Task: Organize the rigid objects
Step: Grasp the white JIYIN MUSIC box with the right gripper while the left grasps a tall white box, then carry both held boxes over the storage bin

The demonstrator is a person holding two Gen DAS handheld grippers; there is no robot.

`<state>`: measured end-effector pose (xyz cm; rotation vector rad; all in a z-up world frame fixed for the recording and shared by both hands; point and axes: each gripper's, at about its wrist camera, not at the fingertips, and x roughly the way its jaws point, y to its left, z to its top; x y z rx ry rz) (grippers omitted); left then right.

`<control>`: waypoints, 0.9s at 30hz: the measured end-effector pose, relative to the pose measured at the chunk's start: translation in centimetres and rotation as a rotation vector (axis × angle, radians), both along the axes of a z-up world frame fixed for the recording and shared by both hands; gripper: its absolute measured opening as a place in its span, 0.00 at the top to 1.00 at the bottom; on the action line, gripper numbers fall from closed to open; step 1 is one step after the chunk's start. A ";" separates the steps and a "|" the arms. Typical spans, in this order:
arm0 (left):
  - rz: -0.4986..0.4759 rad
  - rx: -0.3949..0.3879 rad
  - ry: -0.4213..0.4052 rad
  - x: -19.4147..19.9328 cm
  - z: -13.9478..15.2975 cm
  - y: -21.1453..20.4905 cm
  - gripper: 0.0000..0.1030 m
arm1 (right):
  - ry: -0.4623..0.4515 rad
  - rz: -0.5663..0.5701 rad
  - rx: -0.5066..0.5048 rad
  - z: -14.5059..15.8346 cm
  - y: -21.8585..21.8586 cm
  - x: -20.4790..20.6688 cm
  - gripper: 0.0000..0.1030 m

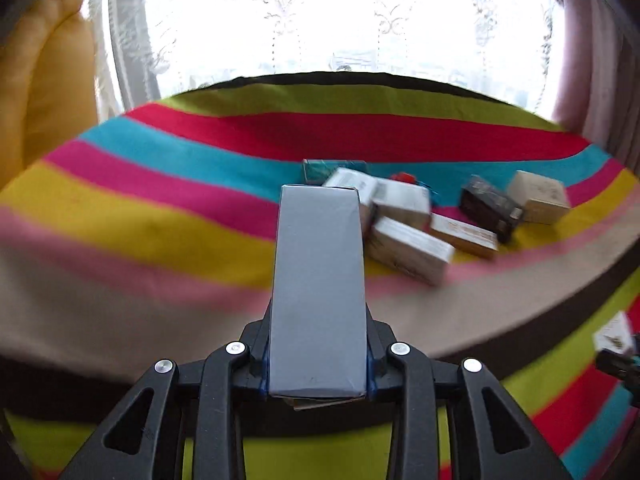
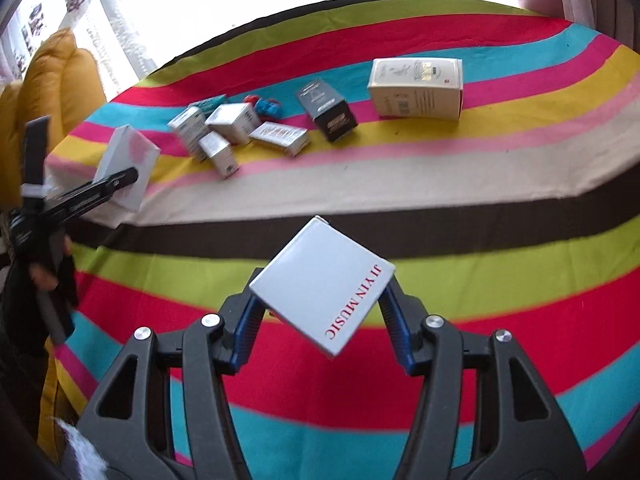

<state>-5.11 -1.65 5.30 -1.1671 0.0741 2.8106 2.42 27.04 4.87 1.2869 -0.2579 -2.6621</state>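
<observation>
We note both claws, left [image 1: 318,354] and right [image 2: 320,330], are matte black plastic with triangular cut-outs, silver round screws at the pivots and ribbed blue pads [image 2: 245,330]. A black glove [image 2: 66,276] covers the hand.

Striped bedspread [image 2: 440,184], scattered small boxes [image 2: 240,128], black box [image 2: 328,114]

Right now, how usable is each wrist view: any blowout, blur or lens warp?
Left wrist view: the window is blown out white, the box pile is motion-smeared, and the held grey box is sharp. Right wrist view: the JI YIN MUSIC box is crisp, the window corner is overexposed, and fisheye bends the striped cloth.
</observation>
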 end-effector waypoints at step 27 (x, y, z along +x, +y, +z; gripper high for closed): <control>-0.093 0.035 -0.053 17.1 0.6 1.5 0.66 | 0.053 0.020 0.056 3.7 -4.0 12.2 0.42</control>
